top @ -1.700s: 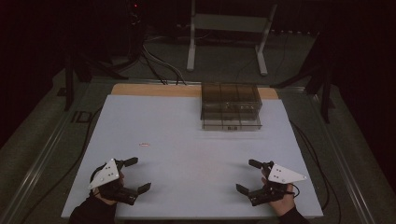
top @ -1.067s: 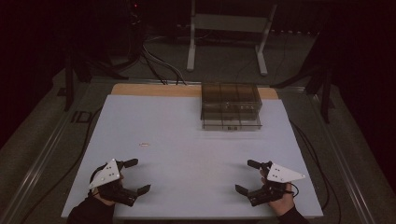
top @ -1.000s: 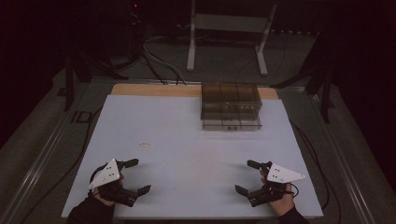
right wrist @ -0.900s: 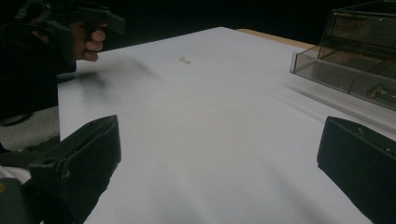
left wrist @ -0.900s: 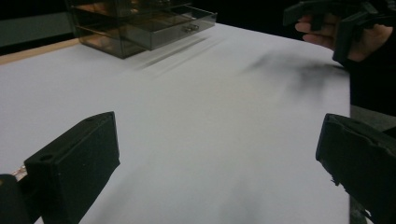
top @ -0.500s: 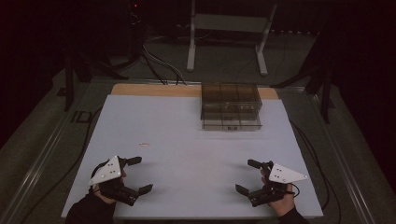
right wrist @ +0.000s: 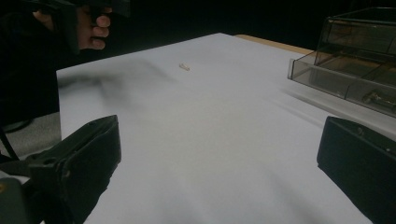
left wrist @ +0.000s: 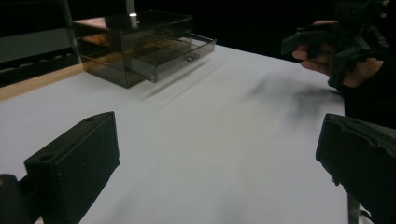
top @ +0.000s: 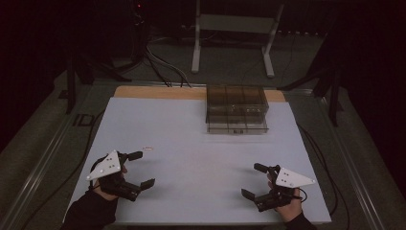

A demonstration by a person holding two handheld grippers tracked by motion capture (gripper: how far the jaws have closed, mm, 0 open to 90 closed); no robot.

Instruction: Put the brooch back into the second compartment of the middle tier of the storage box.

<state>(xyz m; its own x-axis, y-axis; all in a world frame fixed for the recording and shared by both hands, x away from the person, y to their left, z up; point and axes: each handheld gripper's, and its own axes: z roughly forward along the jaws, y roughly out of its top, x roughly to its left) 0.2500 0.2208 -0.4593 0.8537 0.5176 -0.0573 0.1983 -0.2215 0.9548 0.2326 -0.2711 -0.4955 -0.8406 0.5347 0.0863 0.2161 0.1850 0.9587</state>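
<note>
1. Bench (top: 201, 143) with a white top carries everything; a bare wooden strip runs along its far edge.
2. Left gripper (top: 139, 169) hovers near the near left corner, jaws spread wide and grasping nothing.
3. Right gripper (top: 253, 181) hovers near the near right corner, likewise released with nothing between its jaws.
4. Small pale piece (top: 148, 149) lies on the bench just beyond the left gripper, toward the left edge and apart from it.
5. Smoky clear drawer box (top: 236, 109) stands at the far edge, right of the middle, its lower drawer pulled partly out toward the person.
</note>
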